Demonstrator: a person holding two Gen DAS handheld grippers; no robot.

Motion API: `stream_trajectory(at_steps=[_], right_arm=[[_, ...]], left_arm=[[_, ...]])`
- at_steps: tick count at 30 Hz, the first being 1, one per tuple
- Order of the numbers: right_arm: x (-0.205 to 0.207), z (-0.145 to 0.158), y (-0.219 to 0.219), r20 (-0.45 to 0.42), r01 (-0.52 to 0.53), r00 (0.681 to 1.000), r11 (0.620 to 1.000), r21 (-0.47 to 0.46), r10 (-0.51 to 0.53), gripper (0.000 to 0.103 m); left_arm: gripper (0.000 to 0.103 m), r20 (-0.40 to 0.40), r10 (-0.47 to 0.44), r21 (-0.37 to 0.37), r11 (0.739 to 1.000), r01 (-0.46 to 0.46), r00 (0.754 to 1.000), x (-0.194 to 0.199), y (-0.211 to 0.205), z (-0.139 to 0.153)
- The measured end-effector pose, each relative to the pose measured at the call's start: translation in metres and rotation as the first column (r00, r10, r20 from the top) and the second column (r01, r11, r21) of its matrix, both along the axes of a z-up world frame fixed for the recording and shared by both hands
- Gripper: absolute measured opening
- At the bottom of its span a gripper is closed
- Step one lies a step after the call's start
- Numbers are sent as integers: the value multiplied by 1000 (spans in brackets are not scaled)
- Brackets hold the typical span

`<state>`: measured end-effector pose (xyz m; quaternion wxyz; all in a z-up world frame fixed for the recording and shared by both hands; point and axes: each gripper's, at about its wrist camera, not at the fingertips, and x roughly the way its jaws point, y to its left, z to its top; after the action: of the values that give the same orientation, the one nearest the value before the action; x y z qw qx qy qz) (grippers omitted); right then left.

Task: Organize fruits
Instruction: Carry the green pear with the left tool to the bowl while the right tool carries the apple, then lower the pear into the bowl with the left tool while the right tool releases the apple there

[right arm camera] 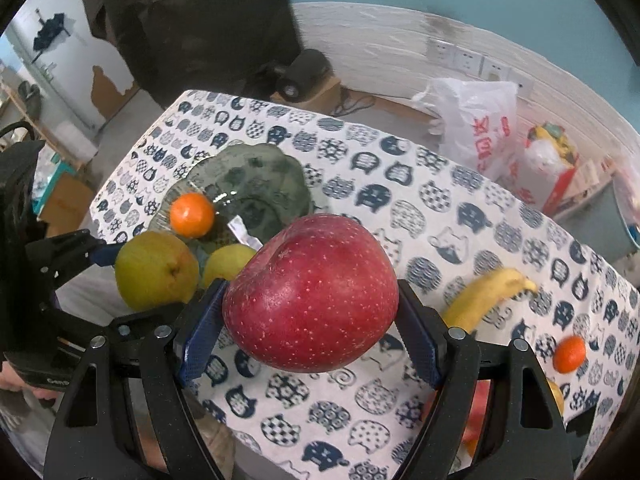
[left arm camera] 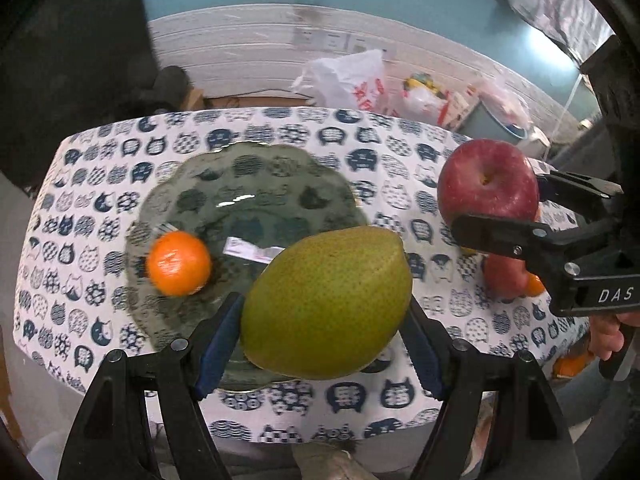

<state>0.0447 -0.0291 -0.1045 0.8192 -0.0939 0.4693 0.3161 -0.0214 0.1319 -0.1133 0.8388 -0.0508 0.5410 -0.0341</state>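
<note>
A: Fruit is in both my grippers. My left gripper (left arm camera: 326,322) is clamped on the pear (left arm camera: 326,300), carried above the near rim of the glass plate (left arm camera: 248,168), where a tangerine (left arm camera: 179,263) already sits.

B: And the right gripper (right arm camera: 310,330)?

A: Clamped on the red apple (right arm camera: 312,292), off the tablecloth (right arm camera: 460,216); I judge both are bound for the plate.

B: Any difference between views?

A: Only the right camera shows a banana (right arm camera: 486,296) and second tangerine (right arm camera: 569,354) near the tablecloth's right edge.

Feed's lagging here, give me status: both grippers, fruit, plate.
Left gripper shut on green pear. Right gripper shut on red apple. Glass plate holds one tangerine; nothing blocking it.
</note>
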Motion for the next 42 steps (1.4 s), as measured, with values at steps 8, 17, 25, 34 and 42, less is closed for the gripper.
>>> stream_trajectory(at_steps=[8, 17, 25, 34, 42], right_arm=[[10, -10, 43, -9, -45, 999, 999, -22, 45, 80], [23, -25, 75, -37, -63, 997, 997, -39, 61, 80], [30, -42, 97, -56, -68, 996, 996, -65, 65, 80], [37, -61, 116, -72, -75, 995, 992, -98, 68, 80], [47, -71, 115, -110, -56, 993, 996, -75, 47, 81]], left_arm=[[78, -34, 74, 10, 997, -74, 997, -2, 36, -17], [78, -107, 107, 23, 994, -105, 988, -2, 56, -48], [78, -160, 102, 48, 994, -95, 982, 1, 58, -74], [68, -179, 113, 42, 993, -108, 977, 1, 63, -85], [75, -191, 136, 50, 990, -128, 972, 1, 71, -82]])
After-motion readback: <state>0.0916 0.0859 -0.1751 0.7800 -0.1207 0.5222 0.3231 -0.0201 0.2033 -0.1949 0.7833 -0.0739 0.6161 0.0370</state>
